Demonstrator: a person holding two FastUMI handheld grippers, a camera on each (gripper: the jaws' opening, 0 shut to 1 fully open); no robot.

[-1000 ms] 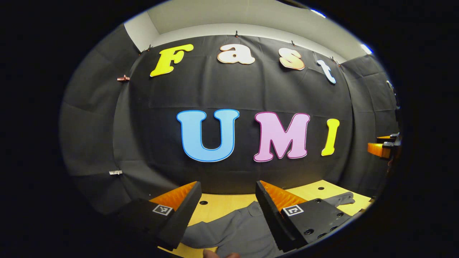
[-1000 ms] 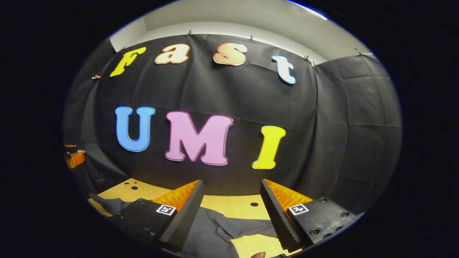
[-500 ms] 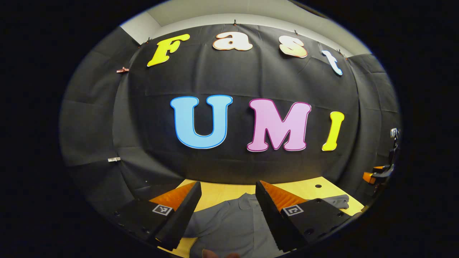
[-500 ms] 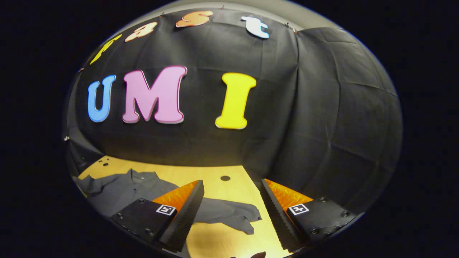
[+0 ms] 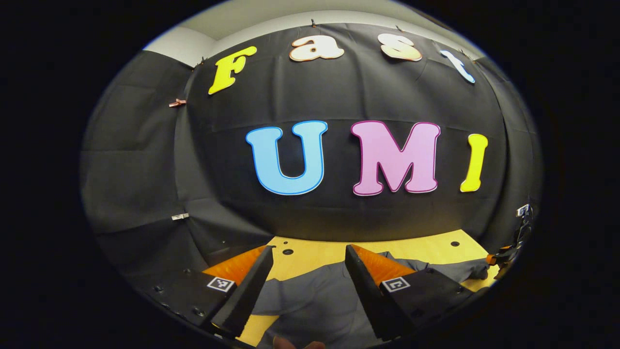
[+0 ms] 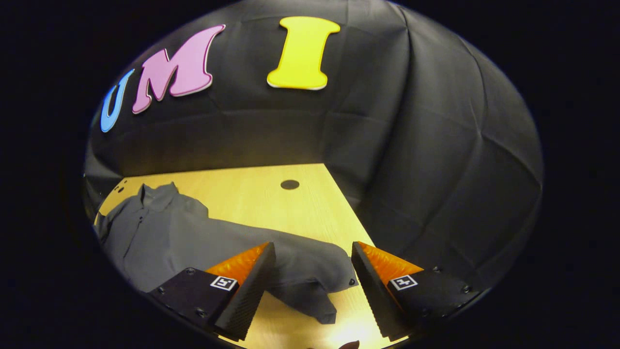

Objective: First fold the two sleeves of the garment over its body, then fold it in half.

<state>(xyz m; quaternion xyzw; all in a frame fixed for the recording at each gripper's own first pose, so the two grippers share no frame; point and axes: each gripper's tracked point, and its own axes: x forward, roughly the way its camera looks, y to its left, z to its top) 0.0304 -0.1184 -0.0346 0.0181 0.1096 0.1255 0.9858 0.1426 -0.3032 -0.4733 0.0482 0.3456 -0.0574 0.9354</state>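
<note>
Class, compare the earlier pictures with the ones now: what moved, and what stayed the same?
The right tool tipped downward and swung toward the shirt's right sleeve, which now lies between its open fingers. The left tool shifted only slightly, open above the shirt. The shirt stayed flat, ungripped.

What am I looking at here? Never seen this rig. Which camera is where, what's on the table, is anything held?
There is no robot arm: a person carries a two-finger hand-held gripper in each hand, and a fisheye camera rides on each one, looking forward along its fingers. The left gripper view shows the left hand-held gripper, jaws apart, with nothing between them. The right gripper view shows the right hand-held gripper, also open and empty.

On the yellow wooden table lies a grey garment, a collared shirt spread flat. Its right sleeve stretches out sideways, unfolded, and its cuff end sits between and beyond the right gripper's fingers. In the left gripper view the garment's body lies beyond the open fingers. Black cloth forms the booth wall behind.
</note>
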